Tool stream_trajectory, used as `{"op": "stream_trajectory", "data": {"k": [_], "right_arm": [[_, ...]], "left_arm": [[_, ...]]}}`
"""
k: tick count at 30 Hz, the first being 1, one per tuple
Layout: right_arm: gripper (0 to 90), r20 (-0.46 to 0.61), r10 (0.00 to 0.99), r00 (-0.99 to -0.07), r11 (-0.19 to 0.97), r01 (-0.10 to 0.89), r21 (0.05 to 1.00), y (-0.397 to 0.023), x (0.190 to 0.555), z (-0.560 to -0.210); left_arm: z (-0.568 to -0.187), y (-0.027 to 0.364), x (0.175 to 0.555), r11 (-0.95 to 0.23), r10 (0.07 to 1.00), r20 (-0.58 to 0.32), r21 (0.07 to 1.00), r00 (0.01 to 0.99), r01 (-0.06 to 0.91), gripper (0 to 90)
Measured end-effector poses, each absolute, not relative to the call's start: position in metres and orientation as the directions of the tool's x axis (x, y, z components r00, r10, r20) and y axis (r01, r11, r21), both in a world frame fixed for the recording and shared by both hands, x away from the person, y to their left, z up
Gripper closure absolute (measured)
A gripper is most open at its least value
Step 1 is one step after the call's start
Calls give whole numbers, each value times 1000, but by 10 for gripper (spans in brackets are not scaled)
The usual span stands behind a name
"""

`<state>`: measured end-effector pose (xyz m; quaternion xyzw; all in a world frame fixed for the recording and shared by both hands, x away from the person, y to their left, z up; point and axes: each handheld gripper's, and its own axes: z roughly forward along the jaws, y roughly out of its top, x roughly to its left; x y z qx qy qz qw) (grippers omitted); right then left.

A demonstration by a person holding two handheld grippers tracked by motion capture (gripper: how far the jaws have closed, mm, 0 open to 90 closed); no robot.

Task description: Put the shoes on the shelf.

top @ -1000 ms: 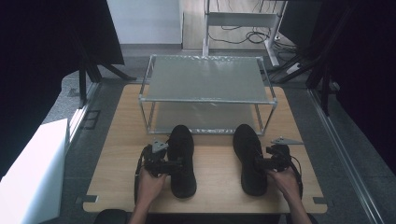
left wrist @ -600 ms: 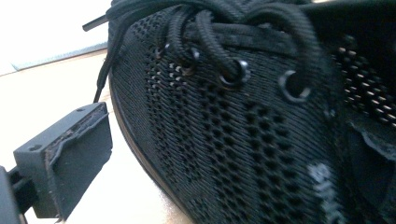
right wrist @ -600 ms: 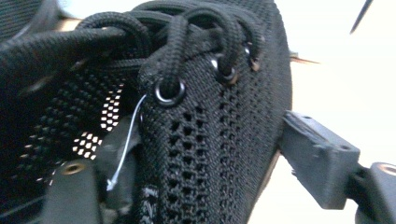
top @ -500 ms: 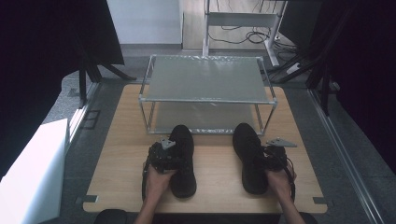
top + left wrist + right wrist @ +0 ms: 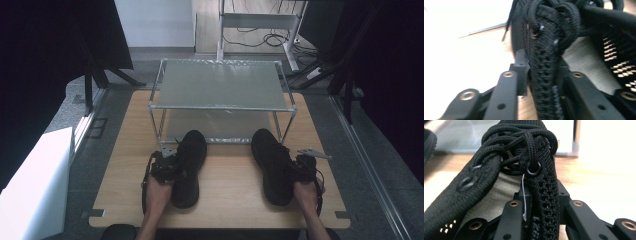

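Note:
Two black lace-up shoes stand on the wooden table, toes toward the rack: the left shoe and the right shoe. My left gripper sits at the left shoe's outer side. In the left gripper view its jaws have just been closing and now pinch the mesh side wall of that shoe by the eyelets, left gripper. My right gripper sits at the right shoe's outer side. Its jaws have also just been closing and clamp that shoe's mesh wall below the top eyelet, right gripper.
A two-tier metal shoe rack stands at the back of the table, just beyond the shoes' toes. A white box sits on the floor to the left. Dark stands and cables surround the table.
Both grippers have shifted inward against the shoes' outer sides, and their jaws have closed onto the side walls. The shoes stay where they were.

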<state>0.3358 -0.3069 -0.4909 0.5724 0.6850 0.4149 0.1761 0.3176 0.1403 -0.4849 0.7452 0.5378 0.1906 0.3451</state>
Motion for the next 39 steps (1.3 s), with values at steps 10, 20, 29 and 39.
{"op": "stream_trajectory", "data": {"k": [10,20,29,39], "right_arm": [[761,386,887,-253,-128,669,732,-320,337,-493],[762,572,776,-266,-258,693,673,-323,333,-492],[760,664,685,-300,-304,710,635,-316,329,-485],[760,695,614,-374,-306,698,647,-298,320,-470]], "left_arm": [[-492,173,323,-56,876,-293,727,383,685,795],[-491,170,321,-4,812,-399,726,426,688,801],[-481,160,313,56,753,-471,743,460,667,801],[-464,151,302,113,697,-518,763,496,637,800]]}}
